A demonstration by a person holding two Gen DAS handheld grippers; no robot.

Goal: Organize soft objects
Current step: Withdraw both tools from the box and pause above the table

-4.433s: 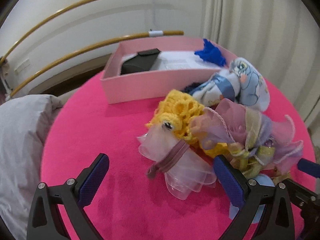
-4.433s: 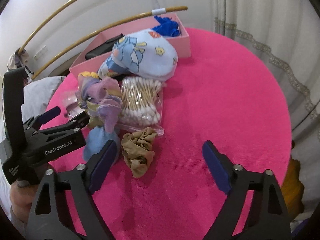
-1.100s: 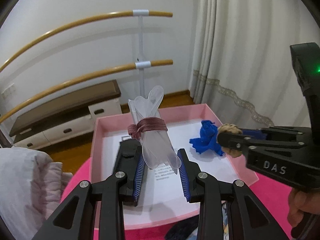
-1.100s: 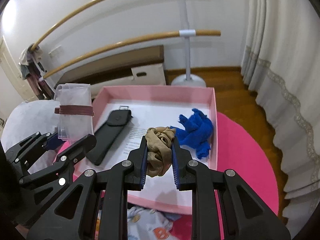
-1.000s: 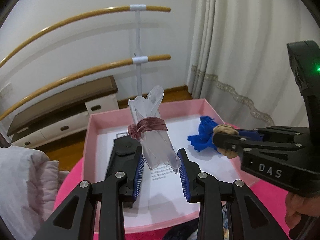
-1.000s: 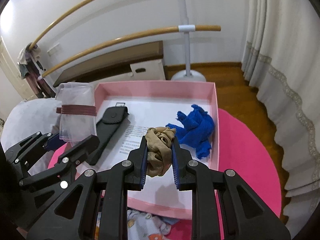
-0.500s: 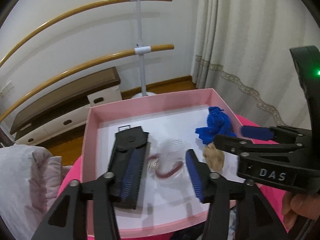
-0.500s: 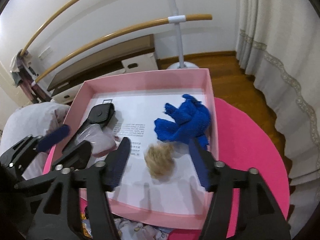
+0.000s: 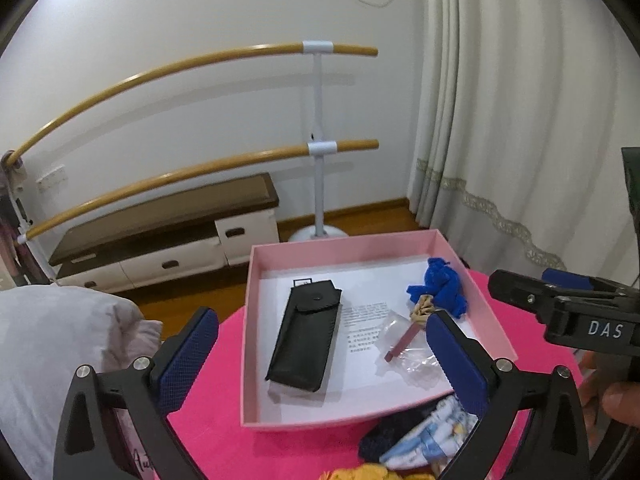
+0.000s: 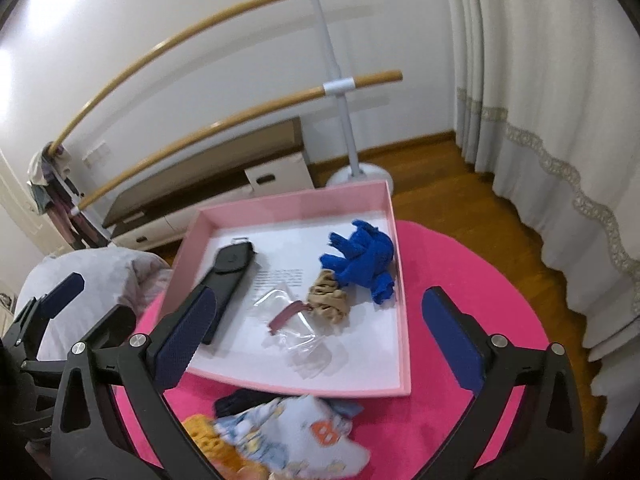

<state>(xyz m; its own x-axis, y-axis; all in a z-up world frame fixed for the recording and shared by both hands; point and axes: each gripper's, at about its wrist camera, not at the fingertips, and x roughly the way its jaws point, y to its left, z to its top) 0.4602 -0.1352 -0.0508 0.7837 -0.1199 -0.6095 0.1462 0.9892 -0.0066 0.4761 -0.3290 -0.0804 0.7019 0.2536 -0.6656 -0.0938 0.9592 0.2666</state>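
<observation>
Left gripper point(image 9: 320, 356) and right gripper point(image 10: 320, 328): jaws wide, empty. Tan scrunchie point(image 10: 329, 297) and clear organza bundle point(image 10: 298, 330) lie in the shallow pink cardboard box point(image 10: 402, 320). Next: patterned blue sock point(image 10: 296, 436) at 6 o'clock; pinch mid-bulk, lift clear of rim.

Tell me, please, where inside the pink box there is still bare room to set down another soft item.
In the pink box, the far strip along the back wall is bare, and so is the near right corner in front of the sheer organza bow. The middle right is crowded: tan scrunchie touches blue cloth. The black case fills the left.
</observation>
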